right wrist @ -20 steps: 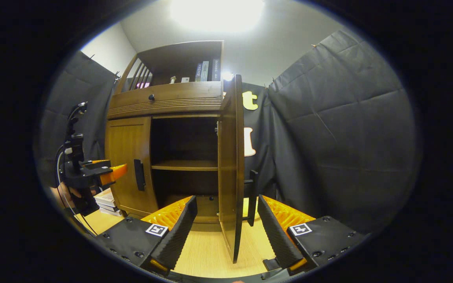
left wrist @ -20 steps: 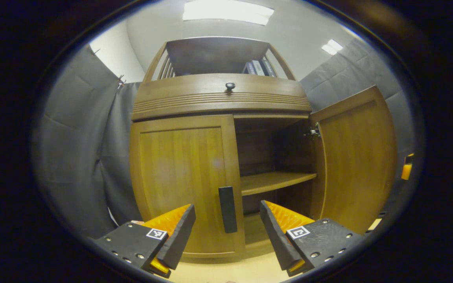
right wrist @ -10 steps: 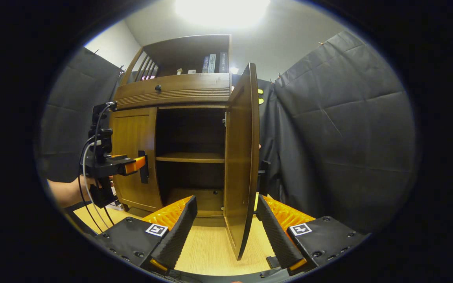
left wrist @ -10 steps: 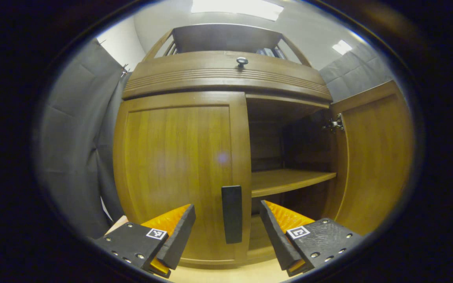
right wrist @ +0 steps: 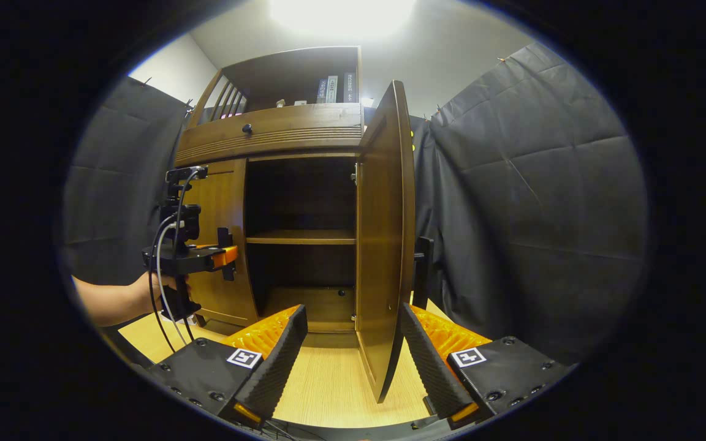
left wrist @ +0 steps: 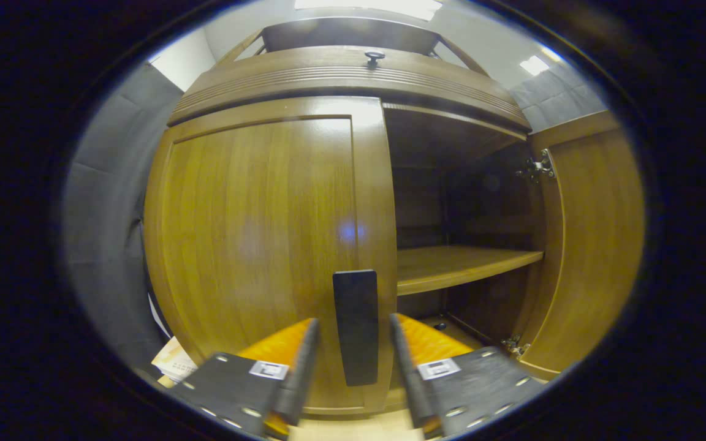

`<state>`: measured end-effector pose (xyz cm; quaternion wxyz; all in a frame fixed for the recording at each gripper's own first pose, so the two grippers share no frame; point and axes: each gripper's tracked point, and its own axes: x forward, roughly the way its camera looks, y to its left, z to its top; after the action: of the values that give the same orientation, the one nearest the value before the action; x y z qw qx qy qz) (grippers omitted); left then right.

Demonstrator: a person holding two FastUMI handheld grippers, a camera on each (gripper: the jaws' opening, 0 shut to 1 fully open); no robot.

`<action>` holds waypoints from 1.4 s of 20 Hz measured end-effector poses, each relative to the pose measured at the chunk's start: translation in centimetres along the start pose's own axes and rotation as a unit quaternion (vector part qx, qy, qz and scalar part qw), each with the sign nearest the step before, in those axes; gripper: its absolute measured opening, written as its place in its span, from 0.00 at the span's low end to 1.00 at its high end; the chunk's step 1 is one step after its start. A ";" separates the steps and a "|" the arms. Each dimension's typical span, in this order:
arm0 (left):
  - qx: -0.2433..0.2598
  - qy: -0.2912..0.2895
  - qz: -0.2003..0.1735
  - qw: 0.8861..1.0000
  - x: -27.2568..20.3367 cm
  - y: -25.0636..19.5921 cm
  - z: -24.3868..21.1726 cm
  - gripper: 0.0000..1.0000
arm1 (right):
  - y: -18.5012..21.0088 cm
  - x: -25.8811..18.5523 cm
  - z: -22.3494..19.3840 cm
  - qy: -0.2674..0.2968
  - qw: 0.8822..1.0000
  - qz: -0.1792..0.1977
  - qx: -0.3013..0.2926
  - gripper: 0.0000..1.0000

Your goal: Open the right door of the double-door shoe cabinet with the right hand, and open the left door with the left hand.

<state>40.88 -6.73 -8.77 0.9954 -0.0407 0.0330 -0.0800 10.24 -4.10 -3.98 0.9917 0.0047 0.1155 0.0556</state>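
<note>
The wooden shoe cabinet has its right door swung wide open, edge-on in the right gripper view, with a dark handle on its outer face. My right gripper is open, its fingers on either side of that door's lower edge without touching it. The left door is closed. Its dark handle stands between the fingers of my left gripper, and a narrow gap shows on each side. In the right gripper view the left gripper sits at the left door, held by a hand.
Inside the cabinet is a bare shelf. A drawer knob and books sit above. A stack of papers lies by the cabinet's left foot. Black cloth wall stands close behind the right door. The floor is light wood.
My left gripper has moved in to the left door and its fingers have narrowed around the handle. The right door has swung slightly wider, and the right gripper stays open.
</note>
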 end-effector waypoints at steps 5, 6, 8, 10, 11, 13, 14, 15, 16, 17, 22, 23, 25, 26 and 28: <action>-0.005 0.010 0.011 1.000 0.6 -0.5 -0.4 0.29 | 0.2 0.3 -0.3 0.003 1.000 0.005 0.000 0.96; -0.008 0.013 0.014 1.000 0.2 -0.4 -0.3 0.23 | 0.3 0.2 -0.3 0.002 1.000 0.007 0.001 0.92; -0.022 0.018 0.015 0.999 -0.1 -0.2 -0.3 0.21 | 0.4 0.1 -0.4 0.001 1.000 0.009 0.002 0.96; -0.027 0.021 0.011 0.999 -0.6 -0.2 -0.4 0.17 | 0.5 0.0 -0.2 -0.002 1.000 0.010 0.004 0.92; -0.026 0.021 0.007 0.999 -0.9 -0.3 -0.4 0.17 | 0.5 0.1 -0.1 -0.004 1.000 0.011 0.005 0.92; -0.027 0.023 0.001 0.999 -1.8 -0.3 -0.4 0.17 | 0.8 0.0 -0.3 -0.002 1.000 0.014 0.008 0.96; -0.027 0.025 -0.002 0.999 -2.2 -0.3 -0.3 0.17 | 0.9 -0.1 -0.2 -0.003 1.000 0.016 0.010 0.96; -0.028 0.026 -0.005 0.999 -2.8 -0.3 -0.2 0.17 | 1.1 -0.3 -0.2 -0.006 1.000 0.017 0.012 0.96; -0.028 0.026 -0.009 0.999 -3.4 -0.2 -0.2 0.17 | 1.3 -0.5 -0.2 -0.007 1.000 0.018 0.012 0.96; -0.028 0.026 -0.013 0.999 -4.0 -0.1 -0.2 0.17 | 1.5 -0.7 -0.4 -0.007 1.000 0.021 0.012 0.92; -0.028 0.030 -0.025 0.999 -6.9 0.6 -0.1 0.17 | 3.2 -1.1 -0.3 -0.007 0.999 0.038 0.013 0.96; -0.028 0.030 -0.026 0.999 -7.4 0.7 0.0 0.17 | 3.5 -1.2 -0.2 -0.009 0.999 0.041 0.013 0.96; -0.026 0.031 -0.029 0.999 -9.5 1.4 -0.4 0.17 | 4.3 -1.3 0.0 -0.010 0.999 0.049 0.012 0.96; -0.025 0.032 -0.030 0.999 -10.2 1.7 -0.4 0.17 | 4.7 -1.4 0.1 -0.011 0.998 0.054 0.010 0.96; -0.027 0.033 -0.030 0.999 -11.3 2.1 -0.4 0.16 | 5.3 -1.6 0.1 -0.012 0.998 0.062 0.007 0.92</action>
<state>30.06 -2.85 -8.64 0.9894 -0.0660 0.0665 -0.1105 8.11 0.94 -3.43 0.9877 0.0194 0.1035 0.1157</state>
